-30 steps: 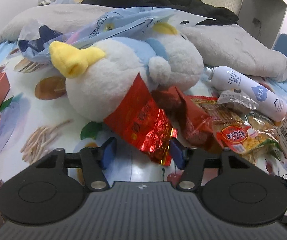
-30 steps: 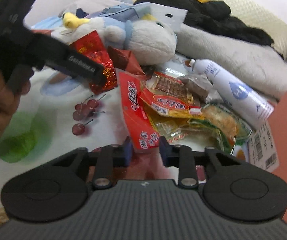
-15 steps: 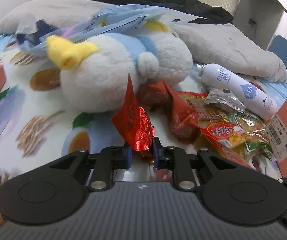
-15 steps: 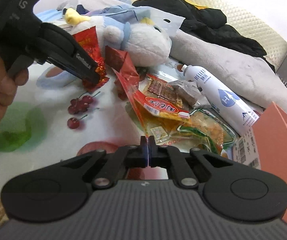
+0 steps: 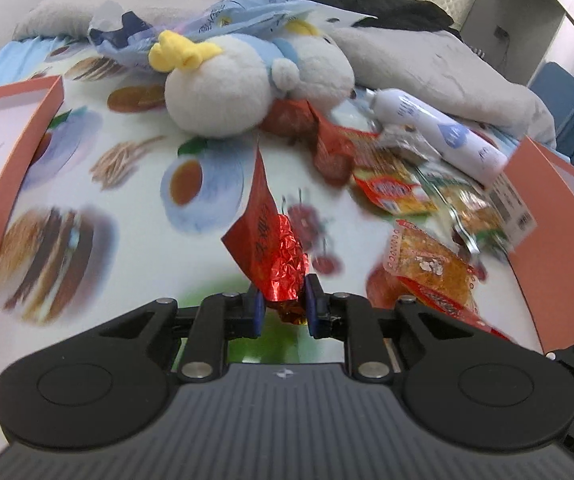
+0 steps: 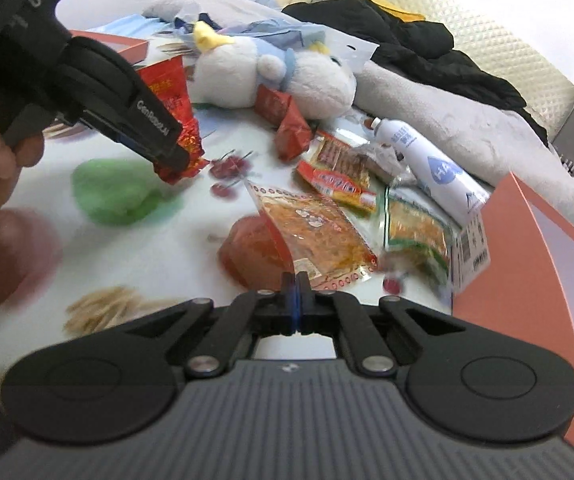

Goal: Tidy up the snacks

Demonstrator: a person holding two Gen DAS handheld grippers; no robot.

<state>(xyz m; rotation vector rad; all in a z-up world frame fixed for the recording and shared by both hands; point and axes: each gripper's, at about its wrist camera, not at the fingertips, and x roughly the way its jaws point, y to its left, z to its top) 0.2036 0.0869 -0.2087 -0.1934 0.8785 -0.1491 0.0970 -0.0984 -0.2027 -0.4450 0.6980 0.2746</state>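
1. The left gripper (image 5: 283, 307) has its fingers closed on the crumpled lower end of a red foil pack (image 5: 267, 240). The pack stands up clear of the bed (image 5: 135, 216), at about 12 o'clock from the fingers.
2. The right gripper (image 6: 295, 300) has its fingers pressed almost together on the corner of an orange pack (image 6: 319, 236). The rest of that pack slants up toward 11 o'clock, and whether it is wholly off the bed is hard to tell.
3. So two snacks are in hand, and neither is put away yet.
4. Left on the bed, in the right wrist view:
   - a dark red pack (image 6: 287, 120) against the plush bird (image 6: 263, 68), at 12 o'clock;
   - a red-and-yellow pack (image 6: 339, 172) and a green-edged pack (image 6: 415, 232), at 1 o'clock;
   - a small grey wrapper (image 6: 379, 160) just beside the white bottle (image 6: 427, 160).
5. An orange box (image 6: 527, 264) stands at 3 o'clock in that view. Another orange box (image 5: 11, 160) lies at 9 o'clock in the left wrist view.
6. No snack shows inside either box, though their interiors are only partly visible.
7. Judgement: the sorting is at an early stage, with several packs to gather. The boxes look like the likely destinations.
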